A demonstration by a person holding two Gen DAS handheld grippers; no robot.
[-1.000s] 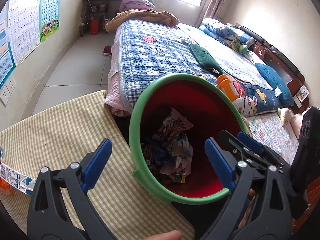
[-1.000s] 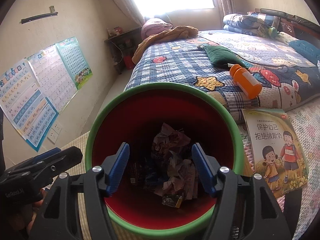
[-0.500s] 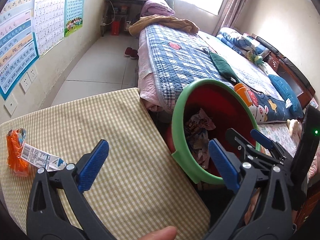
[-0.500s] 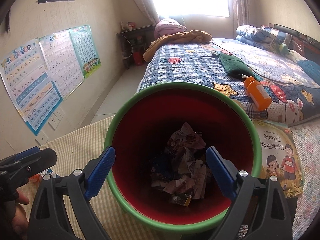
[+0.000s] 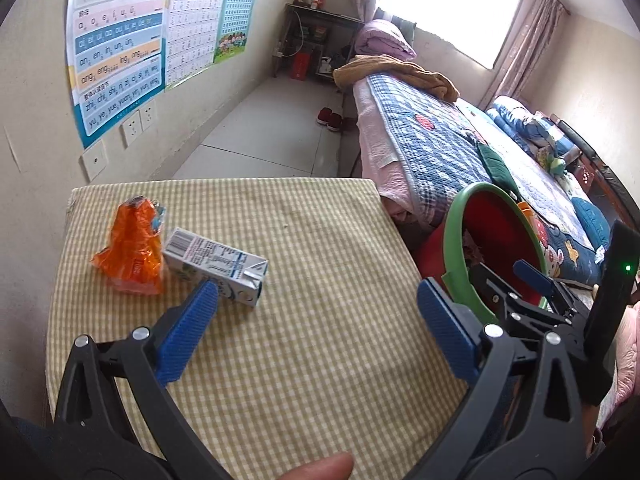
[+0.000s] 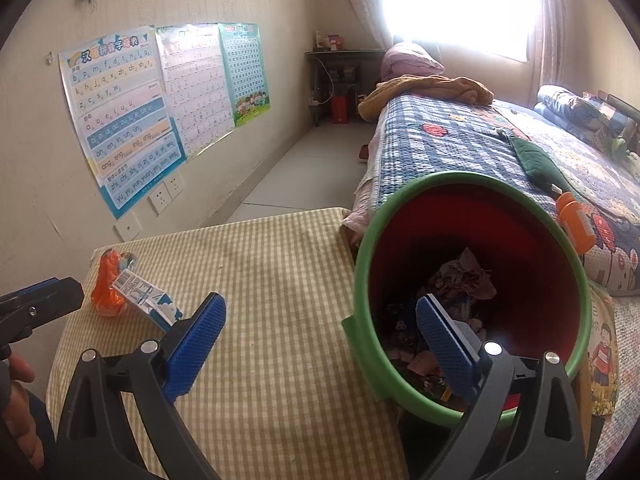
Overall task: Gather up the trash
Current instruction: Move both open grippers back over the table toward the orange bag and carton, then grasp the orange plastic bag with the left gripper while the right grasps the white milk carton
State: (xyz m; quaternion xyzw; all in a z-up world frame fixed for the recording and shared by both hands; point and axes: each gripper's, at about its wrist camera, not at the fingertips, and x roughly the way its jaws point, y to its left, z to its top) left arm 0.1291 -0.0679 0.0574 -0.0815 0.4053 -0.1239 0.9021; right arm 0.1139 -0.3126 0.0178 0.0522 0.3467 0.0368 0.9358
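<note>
A white drink carton [image 5: 218, 266] lies on its side on the checked table [image 5: 320, 240], touching a crumpled orange wrapper [image 5: 130, 248] on its left. Both also show in the right wrist view, the carton [image 6: 146, 300] and the wrapper [image 6: 106, 286]. My left gripper [image 5: 318, 330] is open and empty above the table, its left pad near the carton. A red bin with a green rim [image 6: 472, 292] holds crumpled trash beside the table's right edge. My right gripper [image 6: 320, 344] is open and empty, its right pad over the bin's mouth.
A bed with a blue checked quilt [image 5: 432, 148] runs along the right. An orange bottle [image 6: 574, 228] lies on it, and a children's book [image 6: 602, 356] lies by the bin. Posters and sockets are on the left wall [image 5: 120, 40].
Both grippers have swung left, away from the bin and over the table. The carton and orange wrapper have come fully into view. The right gripper's jaws have opened wider.
</note>
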